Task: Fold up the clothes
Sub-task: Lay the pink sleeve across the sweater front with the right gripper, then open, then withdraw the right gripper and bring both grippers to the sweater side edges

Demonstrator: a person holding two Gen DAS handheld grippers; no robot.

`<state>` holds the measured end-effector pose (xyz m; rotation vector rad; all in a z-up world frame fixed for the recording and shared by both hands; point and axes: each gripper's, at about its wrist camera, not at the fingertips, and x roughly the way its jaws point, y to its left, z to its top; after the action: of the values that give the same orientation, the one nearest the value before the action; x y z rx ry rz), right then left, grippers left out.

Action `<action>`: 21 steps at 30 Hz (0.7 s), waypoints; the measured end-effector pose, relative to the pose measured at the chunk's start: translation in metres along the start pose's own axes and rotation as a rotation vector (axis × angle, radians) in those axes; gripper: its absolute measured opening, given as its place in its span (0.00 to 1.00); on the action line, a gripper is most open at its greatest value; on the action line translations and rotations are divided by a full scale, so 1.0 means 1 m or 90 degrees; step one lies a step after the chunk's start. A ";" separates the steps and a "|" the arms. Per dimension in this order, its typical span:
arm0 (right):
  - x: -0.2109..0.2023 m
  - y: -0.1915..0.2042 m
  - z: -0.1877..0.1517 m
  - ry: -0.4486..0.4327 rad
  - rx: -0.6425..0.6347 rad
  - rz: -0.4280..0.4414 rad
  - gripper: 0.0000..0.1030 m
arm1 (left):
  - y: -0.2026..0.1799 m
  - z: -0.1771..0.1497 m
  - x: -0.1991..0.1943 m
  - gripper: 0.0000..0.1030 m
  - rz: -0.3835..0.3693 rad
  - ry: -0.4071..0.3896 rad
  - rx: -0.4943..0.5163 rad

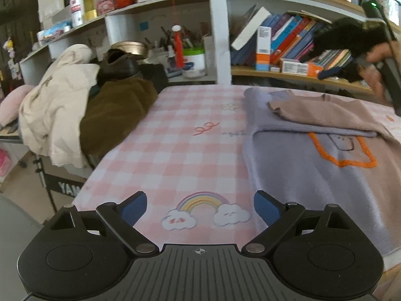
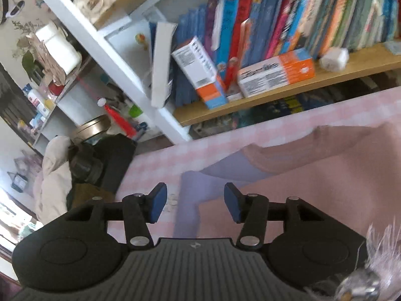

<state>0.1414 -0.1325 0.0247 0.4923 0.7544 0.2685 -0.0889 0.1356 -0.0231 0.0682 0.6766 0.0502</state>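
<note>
A lilac and tan sweater [image 1: 313, 170] with an orange outlined motif lies flat on the pink checked table cover [image 1: 175, 150], at the right. One sleeve is folded across its chest. My left gripper [image 1: 200, 209] is open and empty, low over the cover near a rainbow print, just left of the sweater's edge. My right gripper [image 2: 195, 204] is open and empty, raised above the sweater [image 2: 313, 188] near its folded sleeve. The right gripper's body, in a hand, shows at the upper right of the left wrist view [image 1: 386, 65].
A pile of cream and brown clothes [image 1: 82, 110] lies at the table's left edge. Shelves with books [image 1: 288, 42] and boxes stand right behind the table. Jars and bottles [image 1: 193, 60] crowd the left shelf. The table's left edge drops to the floor.
</note>
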 end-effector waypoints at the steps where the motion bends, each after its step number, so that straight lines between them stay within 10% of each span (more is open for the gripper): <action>1: -0.008 -0.007 -0.001 -0.004 -0.005 -0.016 0.47 | -0.002 0.001 0.001 0.92 -0.009 -0.003 0.000; 21: -0.148 -0.095 -0.127 0.034 -0.087 -0.292 0.42 | -0.009 0.004 0.041 0.91 -0.077 0.075 -0.066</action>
<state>-0.0474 -0.2315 -0.0170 0.1741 0.8716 -0.0960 -0.0541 0.1294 -0.0465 -0.0764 0.7937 -0.0277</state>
